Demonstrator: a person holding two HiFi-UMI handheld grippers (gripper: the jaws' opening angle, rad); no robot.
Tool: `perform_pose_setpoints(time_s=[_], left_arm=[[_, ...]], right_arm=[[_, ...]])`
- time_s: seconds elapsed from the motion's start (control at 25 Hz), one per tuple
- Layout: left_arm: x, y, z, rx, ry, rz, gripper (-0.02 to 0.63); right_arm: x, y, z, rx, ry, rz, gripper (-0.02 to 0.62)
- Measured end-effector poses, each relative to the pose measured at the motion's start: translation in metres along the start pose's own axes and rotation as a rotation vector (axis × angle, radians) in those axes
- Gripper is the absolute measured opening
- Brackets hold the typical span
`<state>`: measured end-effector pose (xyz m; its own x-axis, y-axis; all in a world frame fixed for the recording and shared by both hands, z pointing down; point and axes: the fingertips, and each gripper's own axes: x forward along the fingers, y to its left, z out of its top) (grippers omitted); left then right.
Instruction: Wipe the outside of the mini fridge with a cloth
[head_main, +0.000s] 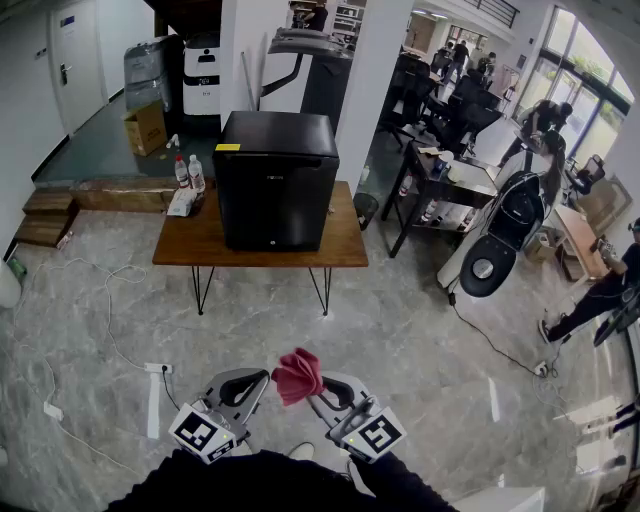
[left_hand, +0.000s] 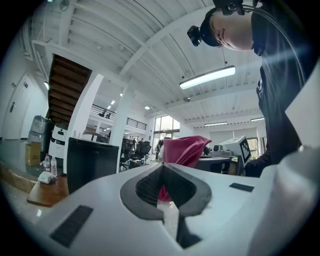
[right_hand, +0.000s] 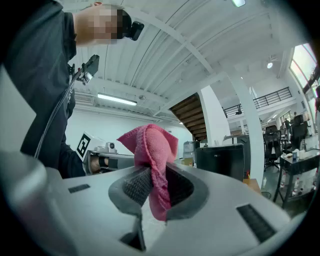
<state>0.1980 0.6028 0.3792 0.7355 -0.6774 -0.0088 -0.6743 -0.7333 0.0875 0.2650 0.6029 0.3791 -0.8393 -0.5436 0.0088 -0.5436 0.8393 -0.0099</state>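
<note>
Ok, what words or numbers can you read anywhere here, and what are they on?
No text here is clear enough to quote.
Mini fridge: pale logo on its door, too small to read.
Yellow sticker on the fridge top: print too small to read.
White machine behind: dark label, blurred.
Bottles on the table: labels too small to read.

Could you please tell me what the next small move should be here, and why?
Probably carry the pink cloth forward toward the mini fridge. The right gripper is clamped on the cloth, so the grip looks ready. The fridge stands on the wooden table well ahead, and the cloth is not touching it.
</note>
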Motion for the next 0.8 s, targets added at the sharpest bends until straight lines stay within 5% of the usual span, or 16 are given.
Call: perform_pose_setpoints(time_s=[0.8], left_arm=[[0.051, -0.014, -0.005, 0.012, 0.004, 0.086, 0.006]], right_arm=[[-0.025, -0.049, 0.002, 0.05, -0.029, 0.08, 0.067]])
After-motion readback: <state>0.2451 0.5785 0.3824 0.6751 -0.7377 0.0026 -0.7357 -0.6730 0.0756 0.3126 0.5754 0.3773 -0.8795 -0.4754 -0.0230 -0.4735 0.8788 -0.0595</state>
